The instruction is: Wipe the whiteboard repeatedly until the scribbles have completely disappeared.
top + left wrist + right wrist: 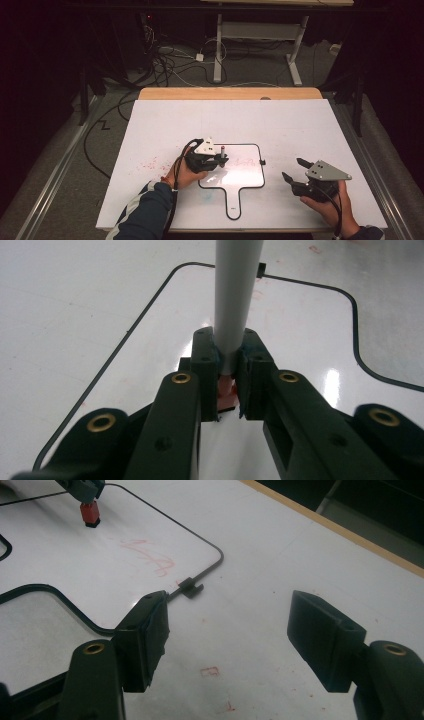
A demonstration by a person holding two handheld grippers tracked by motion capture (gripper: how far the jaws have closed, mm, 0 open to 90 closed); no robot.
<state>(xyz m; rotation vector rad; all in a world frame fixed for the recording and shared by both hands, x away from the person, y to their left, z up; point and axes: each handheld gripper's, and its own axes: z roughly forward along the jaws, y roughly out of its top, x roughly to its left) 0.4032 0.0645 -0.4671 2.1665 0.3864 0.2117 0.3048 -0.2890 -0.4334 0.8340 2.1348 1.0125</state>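
The grey marker [232,295] stands upright over the left part of the small whiteboard [250,175], its red tip down, pinched between the jaws of the left gripper [216,161]. At about four o'clock from it, off the board's right edge, the right gripper [295,170] hovers with its jaws spread wide on nothing, above the white table [300,120].

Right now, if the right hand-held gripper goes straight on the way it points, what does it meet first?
Likely the whiteboard: the right hand-held gripper, jaws open and empty, aims over bare table toward the board's edge near its small clip. Depth is uncertain.
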